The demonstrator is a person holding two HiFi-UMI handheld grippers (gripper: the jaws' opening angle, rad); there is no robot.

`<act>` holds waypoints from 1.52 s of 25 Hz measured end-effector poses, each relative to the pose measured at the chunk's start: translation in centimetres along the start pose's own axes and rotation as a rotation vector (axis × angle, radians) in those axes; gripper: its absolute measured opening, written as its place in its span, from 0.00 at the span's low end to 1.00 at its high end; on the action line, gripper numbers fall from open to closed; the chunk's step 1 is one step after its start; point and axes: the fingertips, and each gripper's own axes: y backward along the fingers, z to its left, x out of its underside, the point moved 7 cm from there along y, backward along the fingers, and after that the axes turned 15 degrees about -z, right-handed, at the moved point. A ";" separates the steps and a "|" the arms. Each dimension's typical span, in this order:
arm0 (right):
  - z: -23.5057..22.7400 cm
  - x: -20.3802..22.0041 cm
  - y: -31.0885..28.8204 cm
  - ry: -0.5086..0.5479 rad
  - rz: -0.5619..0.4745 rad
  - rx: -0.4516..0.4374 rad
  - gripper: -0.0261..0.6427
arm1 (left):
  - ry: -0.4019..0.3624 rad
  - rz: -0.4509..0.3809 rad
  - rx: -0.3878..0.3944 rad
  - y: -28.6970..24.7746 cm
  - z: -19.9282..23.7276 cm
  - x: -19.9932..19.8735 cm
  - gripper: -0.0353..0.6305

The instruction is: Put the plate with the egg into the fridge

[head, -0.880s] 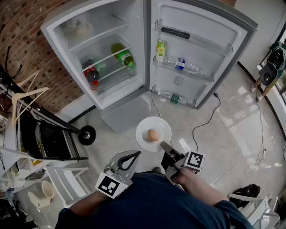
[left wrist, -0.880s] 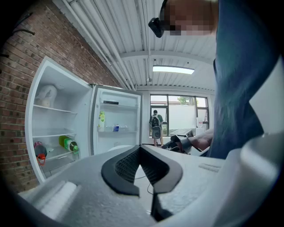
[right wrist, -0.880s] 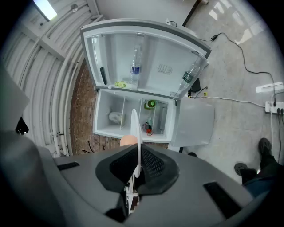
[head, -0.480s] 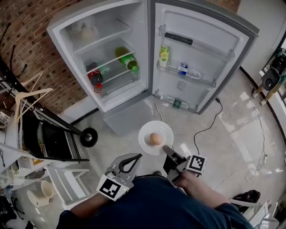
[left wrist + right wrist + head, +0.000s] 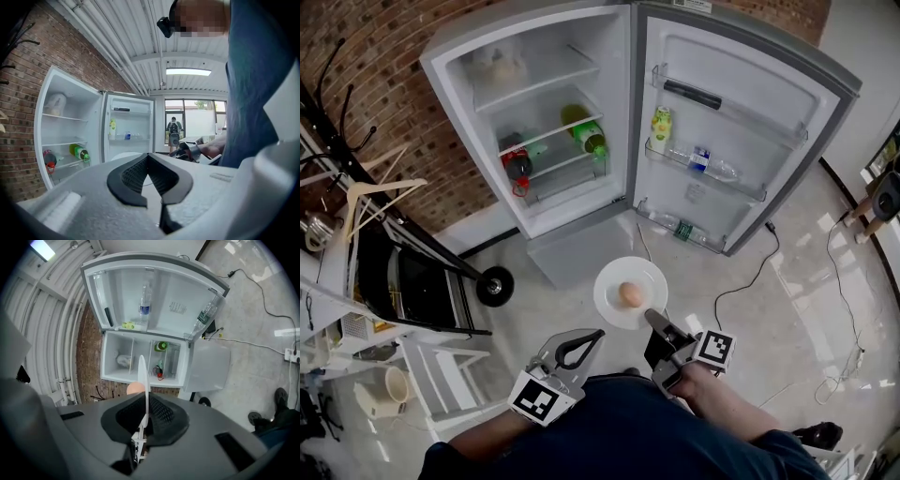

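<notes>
Appears to be the carrying step: moving toward the fridge (image 5: 614, 103), not yet placing.

Grips the plate (image 5: 614, 281) at its near rim with the right gripper (image 5: 654, 321), jaws pressed tight on the thin white edge (seen edge-on in the right gripper view). Carries the egg (image 5: 630, 294) loose near the middle of the plate. Holds the plate about level above the floor, in front of the closed lower part of the fridge and well apart from the shelves.

Shows the left gripper (image 5: 592, 335) closed too, tips touching, with nothing between them. Hangs beside the right one, close to the body, doing no work.

Needs no door handling next: door (image 5: 741, 122) wide open, so only 1 of the 2 grippers required.

Calls, in my judgement, for walking closer and lifting the plate to a free shelf. Suggests the top shelf (image 5: 534, 80), bare at the front with only a pale thing at the back. Offers less room lower down, beside the green bottle (image 5: 586, 136) and the red-capped bottle (image 5: 518, 167).

Asks for a flat, slow carry, with a grip at only 1 point of the rim and an egg free to roll. Better to set the plate fully on the shelf before opening the jaws.
</notes>
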 end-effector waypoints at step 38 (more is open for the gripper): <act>1.6 -2.0 -24.8 0.014 -0.162 0.065 0.07 | 0.054 -0.046 0.138 -7.4 27.1 1.0 0.06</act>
